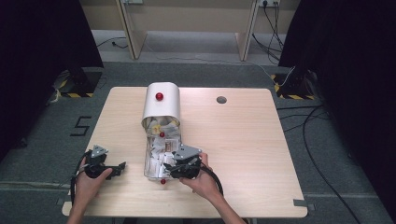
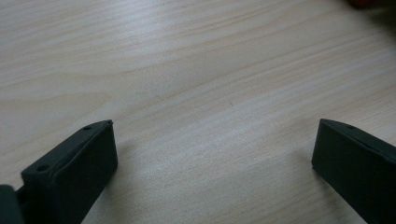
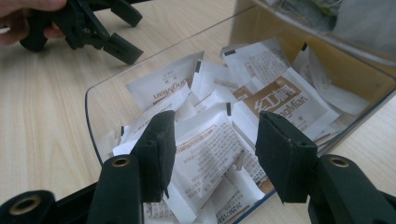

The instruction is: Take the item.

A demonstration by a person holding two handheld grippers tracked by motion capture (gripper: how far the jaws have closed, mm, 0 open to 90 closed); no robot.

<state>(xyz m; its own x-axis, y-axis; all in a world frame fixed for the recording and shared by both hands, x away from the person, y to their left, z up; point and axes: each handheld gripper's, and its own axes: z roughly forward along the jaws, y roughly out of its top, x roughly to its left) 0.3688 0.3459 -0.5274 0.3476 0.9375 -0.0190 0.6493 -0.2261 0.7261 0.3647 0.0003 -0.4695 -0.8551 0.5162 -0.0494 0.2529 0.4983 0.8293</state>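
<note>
Sachets in clear tray | right tongs open above | left tongs open, empty

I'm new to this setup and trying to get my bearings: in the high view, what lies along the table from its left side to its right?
Left gripper, black, held in a hand → clear plastic tray of white paper sachets → right gripper, black, over the tray → small dark round hole in the light wooden table.
</note>
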